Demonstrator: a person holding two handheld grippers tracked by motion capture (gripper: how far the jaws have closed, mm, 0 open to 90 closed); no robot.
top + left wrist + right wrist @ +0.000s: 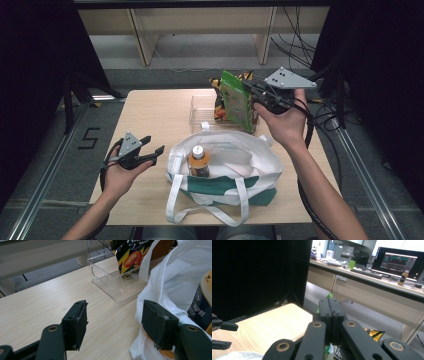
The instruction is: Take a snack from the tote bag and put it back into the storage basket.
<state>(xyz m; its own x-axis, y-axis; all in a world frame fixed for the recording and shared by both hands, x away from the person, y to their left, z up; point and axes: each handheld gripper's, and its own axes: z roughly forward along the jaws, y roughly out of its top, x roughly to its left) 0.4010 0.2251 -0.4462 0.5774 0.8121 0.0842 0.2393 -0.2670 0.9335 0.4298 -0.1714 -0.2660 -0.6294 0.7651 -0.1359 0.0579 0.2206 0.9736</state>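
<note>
A white and green tote bag (pixel 240 160) lies open in the middle of the wooden table (pixel 150 110), and an amber bottle with a white cap (pixel 199 161) stands in it. My right gripper (pixel 251 91) is shut on the top edge of a green snack bag (pixel 236 102), which hangs above the clear bin (pixel 200 107). In the right gripper view only a green sliver of the snack bag (pixel 329 295) peeks past the closed jaws. My left gripper (pixel 154 143) is open just left of the tote, holding nothing. In the left gripper view the tote (pixel 172 282) and the bottle (pixel 202 305) sit beside its right jaw.
The clear bin (pixel 110 282) at the back of the table holds a black and yellow snack bag (pixel 131 257). Bare tabletop lies left of the bin and tote. Desk legs and cables lie on the floor beyond the far edge.
</note>
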